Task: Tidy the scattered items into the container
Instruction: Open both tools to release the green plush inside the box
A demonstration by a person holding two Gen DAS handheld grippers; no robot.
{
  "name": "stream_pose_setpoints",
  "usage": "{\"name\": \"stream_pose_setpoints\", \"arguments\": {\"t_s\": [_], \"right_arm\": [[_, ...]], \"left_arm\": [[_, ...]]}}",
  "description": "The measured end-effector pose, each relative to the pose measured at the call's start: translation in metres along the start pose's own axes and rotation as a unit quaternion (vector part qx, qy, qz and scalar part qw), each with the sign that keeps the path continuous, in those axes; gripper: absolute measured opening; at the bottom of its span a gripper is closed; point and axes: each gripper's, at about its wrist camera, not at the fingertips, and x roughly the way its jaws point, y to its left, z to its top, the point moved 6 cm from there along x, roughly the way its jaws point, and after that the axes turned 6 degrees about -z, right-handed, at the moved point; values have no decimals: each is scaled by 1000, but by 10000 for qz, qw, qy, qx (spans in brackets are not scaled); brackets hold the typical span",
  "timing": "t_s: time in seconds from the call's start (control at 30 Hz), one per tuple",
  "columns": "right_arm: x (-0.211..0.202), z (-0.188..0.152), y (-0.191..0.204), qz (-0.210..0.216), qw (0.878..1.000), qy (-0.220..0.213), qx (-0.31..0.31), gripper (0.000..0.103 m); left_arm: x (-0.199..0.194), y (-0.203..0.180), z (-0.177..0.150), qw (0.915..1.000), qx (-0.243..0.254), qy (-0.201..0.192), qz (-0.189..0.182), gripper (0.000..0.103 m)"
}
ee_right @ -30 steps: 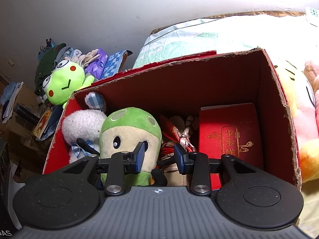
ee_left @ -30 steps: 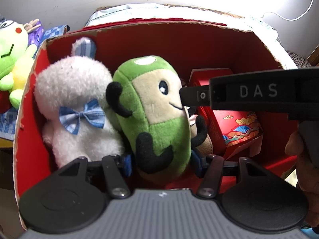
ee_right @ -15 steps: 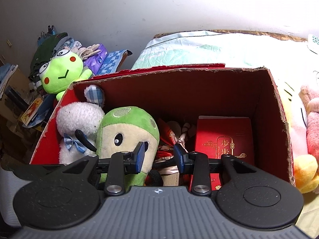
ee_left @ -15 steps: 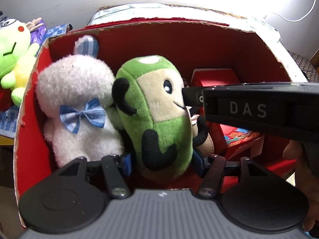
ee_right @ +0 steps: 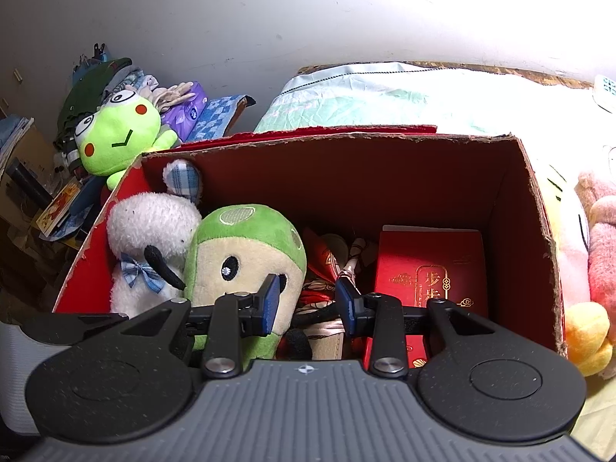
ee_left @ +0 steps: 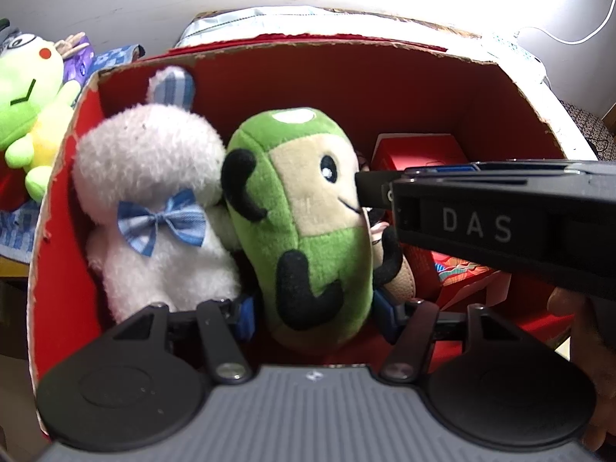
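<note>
Now our left gripper (ee_left: pixel 313 313) has its jaws opening around the upright green plush (ee_left: pixel 308 231) inside the red box (ee_left: pixel 346 77), while our right gripper (ee_right: pixel 306 304) hovers empty, jaws spread.

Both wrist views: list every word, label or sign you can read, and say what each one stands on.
"DAS": white letters on the side of the right gripper, seen from the left wrist.
"步步": gold characters on the red gift box in the red carton; the lower part of the label is hidden by the gripper.
Purple packet behind the frog plush: print too small to read.
</note>
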Motion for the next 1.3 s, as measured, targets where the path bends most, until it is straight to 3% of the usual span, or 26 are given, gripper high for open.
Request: {"name": "stream_pose_setpoints", "arguments": {"t_s": [1.3], "right_arm": [[-1,0,-1,-61,10000,-10,74,36]], "left_arm": [[-1,0,1,10000,-8,0,-98,70]]}}
